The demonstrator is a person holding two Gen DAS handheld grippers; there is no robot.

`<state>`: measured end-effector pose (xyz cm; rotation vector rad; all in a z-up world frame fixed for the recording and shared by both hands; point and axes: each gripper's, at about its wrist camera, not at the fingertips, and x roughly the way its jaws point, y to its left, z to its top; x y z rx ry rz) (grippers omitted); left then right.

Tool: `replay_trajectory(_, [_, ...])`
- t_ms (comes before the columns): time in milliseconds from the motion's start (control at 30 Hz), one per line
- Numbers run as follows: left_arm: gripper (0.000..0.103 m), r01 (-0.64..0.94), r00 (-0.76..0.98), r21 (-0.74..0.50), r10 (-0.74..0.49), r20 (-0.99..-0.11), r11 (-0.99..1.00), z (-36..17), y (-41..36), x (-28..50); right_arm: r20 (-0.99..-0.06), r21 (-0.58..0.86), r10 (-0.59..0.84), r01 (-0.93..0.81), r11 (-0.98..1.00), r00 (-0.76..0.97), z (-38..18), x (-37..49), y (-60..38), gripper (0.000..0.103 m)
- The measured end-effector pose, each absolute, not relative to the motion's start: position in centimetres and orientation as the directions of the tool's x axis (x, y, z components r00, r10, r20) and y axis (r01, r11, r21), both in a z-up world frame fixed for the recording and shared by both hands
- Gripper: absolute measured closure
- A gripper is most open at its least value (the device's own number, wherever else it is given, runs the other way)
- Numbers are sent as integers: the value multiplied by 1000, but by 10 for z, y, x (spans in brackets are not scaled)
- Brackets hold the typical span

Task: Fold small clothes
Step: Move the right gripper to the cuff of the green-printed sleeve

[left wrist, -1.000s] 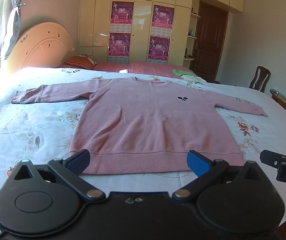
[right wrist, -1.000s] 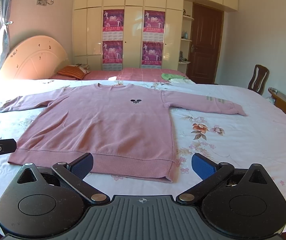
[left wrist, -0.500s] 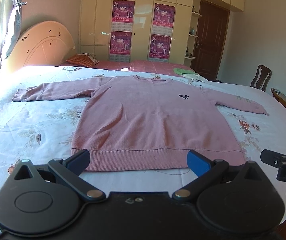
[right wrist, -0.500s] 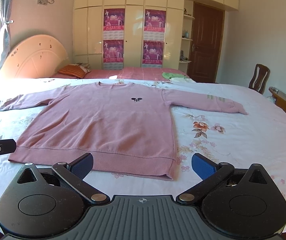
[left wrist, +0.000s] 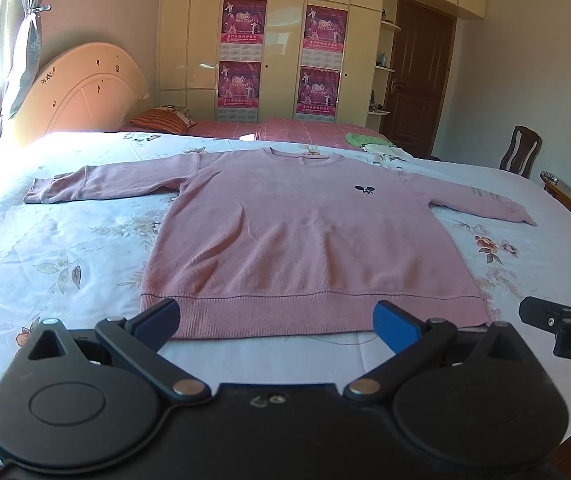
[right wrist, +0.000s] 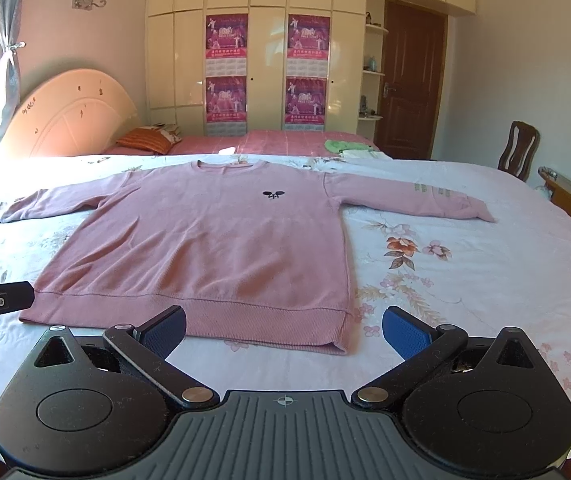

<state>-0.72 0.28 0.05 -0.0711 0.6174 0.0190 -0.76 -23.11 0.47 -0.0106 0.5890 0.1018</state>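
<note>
Sweater (left wrist: 305,236) flat and face up at mid frame on the bed (left wrist: 65,256), both sleeves spread, no fold made yet.

The hem runs along the lower middle of both views. The left gripper (left wrist: 276,322) and right gripper (right wrist: 284,328) hover just short of it, jaws wide apart and empty. A good first fold likely means each gripper pinching a hem corner or a cuff through both layers, lifting evenly and low, so the body does not drag or wrinkle on the floral sheet.
</note>
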Motion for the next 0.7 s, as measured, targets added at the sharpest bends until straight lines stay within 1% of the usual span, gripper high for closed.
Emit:
replay_trajectory(100, [0,-33,800,-68,-15,-600,997,-1,0,-4,-566,33,87,-83,996,820,3,-7,-235,0])
replay_trajectory(200, [0,-26,791,-125,-56,-609,992,-4,0,0,-575,31,80,-76,997,814,1,-8,-239,0])
replay_trajectory(300, [1,-15,784,-110,-57,-618,994,-7,-7,6,-598,26,77,-76,997,798,-2,-6,-244,0])
replay_trajectory(400, [1,18,776,-126,-93,-624,992,-10,-15,15,-621,56,86,-65,996,779,-7,-4,-256,0])
replay_trajectory(567, [3,81,771,-134,-147,-619,988,-16,-31,31,-620,96,52,10,995,783,-10,0,-275,0])
replay_trajectory(700, [3,109,764,-121,-160,-625,987,-20,-41,47,-615,106,29,46,993,788,-10,12,-288,0])
